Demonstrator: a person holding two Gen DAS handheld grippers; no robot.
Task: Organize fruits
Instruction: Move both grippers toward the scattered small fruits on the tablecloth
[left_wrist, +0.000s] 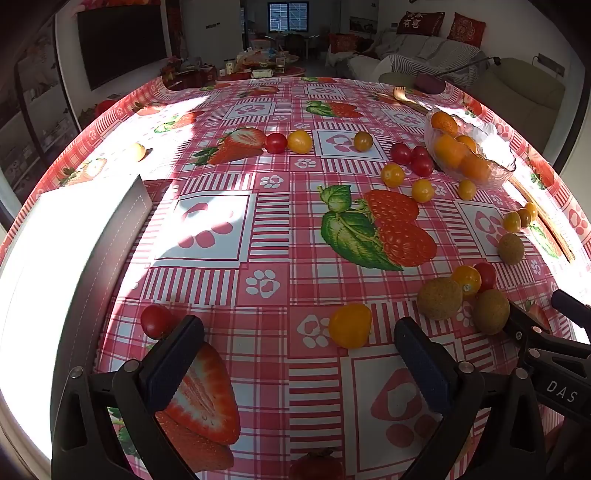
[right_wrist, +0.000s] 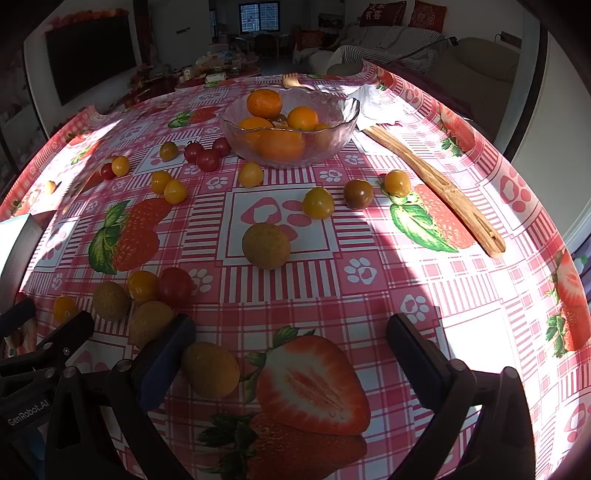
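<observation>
Cherry tomatoes, red and yellow, and round brown fruits lie scattered over the strawberry tablecloth. A glass bowl (right_wrist: 332, 140) at the far side holds several oranges (right_wrist: 264, 103); in the left wrist view the bowl (left_wrist: 498, 162) sits far right. My left gripper (left_wrist: 299, 339) is open above the cloth, with a yellow tomato (left_wrist: 350, 325) lying untouched between its fingers, nearer the right one. A red tomato (left_wrist: 157, 320) rests just outside its left finger. My right gripper (right_wrist: 291, 332) is open too, and a brown fruit (right_wrist: 210, 369) lies beside its left finger.
A wooden spatula (right_wrist: 436, 181) lies right of the bowl, with crumpled white paper (right_wrist: 373, 103) and a golden fork (right_wrist: 291, 79) behind it. A white box (left_wrist: 74, 258) stands at the table's left edge. Another brown fruit (right_wrist: 266, 245) sits mid-table. Sofa and TV stand beyond.
</observation>
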